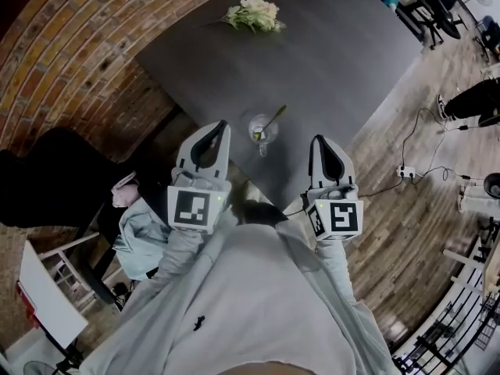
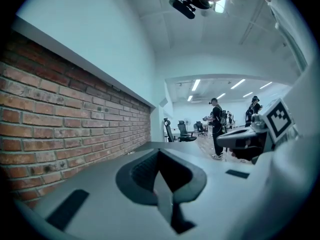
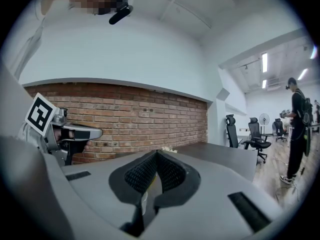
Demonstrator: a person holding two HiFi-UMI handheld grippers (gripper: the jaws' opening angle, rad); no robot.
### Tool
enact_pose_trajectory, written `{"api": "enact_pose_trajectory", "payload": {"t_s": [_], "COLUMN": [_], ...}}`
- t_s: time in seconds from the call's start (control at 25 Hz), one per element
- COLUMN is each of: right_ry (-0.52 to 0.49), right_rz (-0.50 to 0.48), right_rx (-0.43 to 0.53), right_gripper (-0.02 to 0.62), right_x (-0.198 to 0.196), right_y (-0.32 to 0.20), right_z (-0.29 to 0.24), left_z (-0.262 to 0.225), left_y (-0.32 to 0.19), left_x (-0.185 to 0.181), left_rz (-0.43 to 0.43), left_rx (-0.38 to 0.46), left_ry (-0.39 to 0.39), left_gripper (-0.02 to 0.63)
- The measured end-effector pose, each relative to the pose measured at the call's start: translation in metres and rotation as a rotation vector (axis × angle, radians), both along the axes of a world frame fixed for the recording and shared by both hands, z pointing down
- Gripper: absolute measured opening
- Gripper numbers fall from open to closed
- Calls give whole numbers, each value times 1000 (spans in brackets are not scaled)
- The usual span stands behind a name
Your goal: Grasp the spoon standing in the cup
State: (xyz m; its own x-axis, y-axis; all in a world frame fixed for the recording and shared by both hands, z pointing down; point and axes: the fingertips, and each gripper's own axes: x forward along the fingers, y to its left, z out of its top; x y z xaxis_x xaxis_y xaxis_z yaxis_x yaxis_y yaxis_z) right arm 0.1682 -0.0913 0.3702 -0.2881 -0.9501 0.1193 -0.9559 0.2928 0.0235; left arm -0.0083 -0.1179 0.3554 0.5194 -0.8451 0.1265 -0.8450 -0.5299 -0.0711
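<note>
A: What takes up most of the head view?

B: A dark table (image 1: 312,53) across the upper centre, with flowers (image 1: 254,12) near its top edge.

A: And the grippers?

B: The left gripper (image 1: 223,125) is at lower centre-left and the right gripper (image 1: 319,141) at lower centre-right. Both point up the frame toward the table's near corner. In each gripper's own view the jaws meet at the tips, closed on nothing.

A: Where's the cup?

B: The cup (image 1: 262,131) stands mid-frame on the table, close to that corner. It's between the two sets of tips, nearer the left, and touches neither.

A: The spoon?

B: The spoon (image 1: 271,120) stands in the cup. Its handle leans to the upper right, clear of both grippers.
</note>
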Motion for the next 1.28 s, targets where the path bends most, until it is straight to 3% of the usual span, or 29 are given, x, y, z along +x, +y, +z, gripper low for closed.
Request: {"api": "enact_pose_trajectory", "payload": {"t_s": [0.36, 1.28], "right_ry": [-15, -3], "right_rz": [-80, -34], "right_rx": [6, -45], "right_gripper": [17, 17], "right_x": [2, -19], "right_y": [-44, -64], "right_z": [-3, 5], "left_z": [-8, -7], "left_y": [-32, -62], "left_x": [10, -11], "left_rz": [-39, 3], "left_rx": [29, -15], "left_ry": [-28, 12], "left_gripper": [18, 18]}}
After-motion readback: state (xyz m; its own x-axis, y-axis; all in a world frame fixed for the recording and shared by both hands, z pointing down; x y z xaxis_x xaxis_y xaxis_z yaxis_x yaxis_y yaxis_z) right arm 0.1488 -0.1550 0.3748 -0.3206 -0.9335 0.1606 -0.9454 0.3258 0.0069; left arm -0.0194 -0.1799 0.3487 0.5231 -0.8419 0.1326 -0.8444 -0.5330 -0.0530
